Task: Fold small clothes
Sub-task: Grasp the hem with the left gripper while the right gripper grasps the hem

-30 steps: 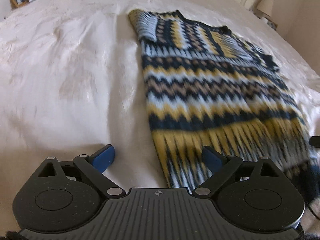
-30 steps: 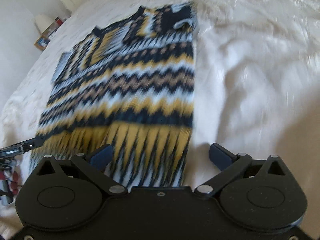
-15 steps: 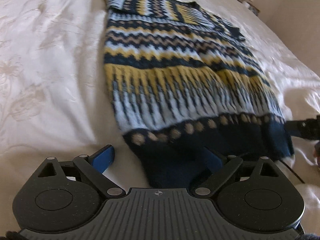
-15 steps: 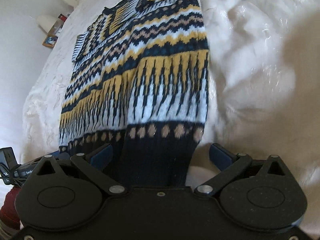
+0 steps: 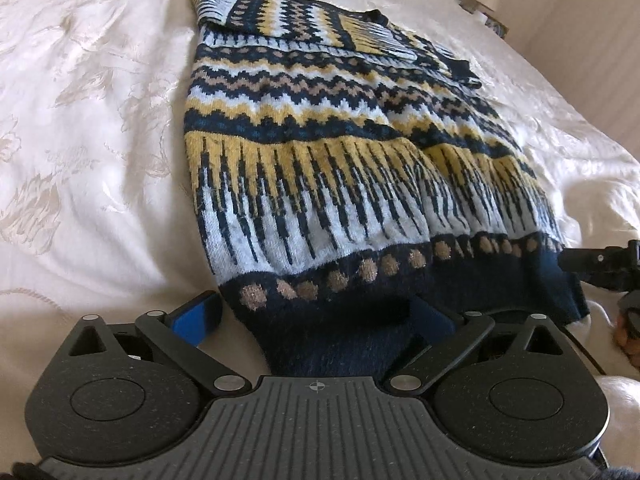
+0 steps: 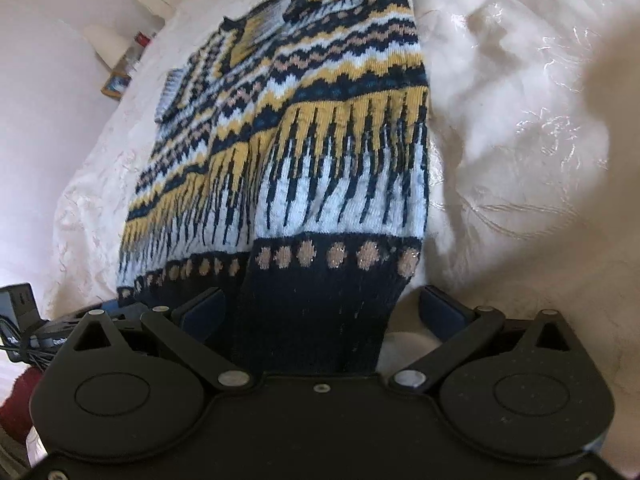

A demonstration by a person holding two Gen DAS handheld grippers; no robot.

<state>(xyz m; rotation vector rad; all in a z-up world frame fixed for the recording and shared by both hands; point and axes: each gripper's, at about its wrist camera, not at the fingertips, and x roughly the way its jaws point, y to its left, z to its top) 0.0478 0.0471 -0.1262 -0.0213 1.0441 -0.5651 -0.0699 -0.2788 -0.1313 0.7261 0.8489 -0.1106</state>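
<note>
A knitted sweater (image 5: 360,152) patterned in navy, yellow, pale blue and tan lies flat on a white bedspread (image 5: 92,128), its navy hem towards me. My left gripper (image 5: 314,316) sits at the hem's left corner. Its jaws are opening, and the navy hem lies between the blue pads (image 5: 196,316) without being pinched. My right gripper (image 6: 324,308) stands wide at the hem's right corner (image 6: 320,320), with cloth between the fingers and a gap at the right pad. The right gripper (image 5: 600,264) also shows at the left wrist view's right edge.
The bedspread (image 6: 520,120) is rumpled to the sweater's right. A lamp (image 6: 108,44) and a framed picture (image 6: 116,84) stand beside the bed's far end. A hand (image 5: 628,336) shows at the right edge of the left wrist view.
Both grippers have drawn back down the sweater to its navy hem, which now lies between each pair of fingers. Little has shifted in the last half second.
</note>
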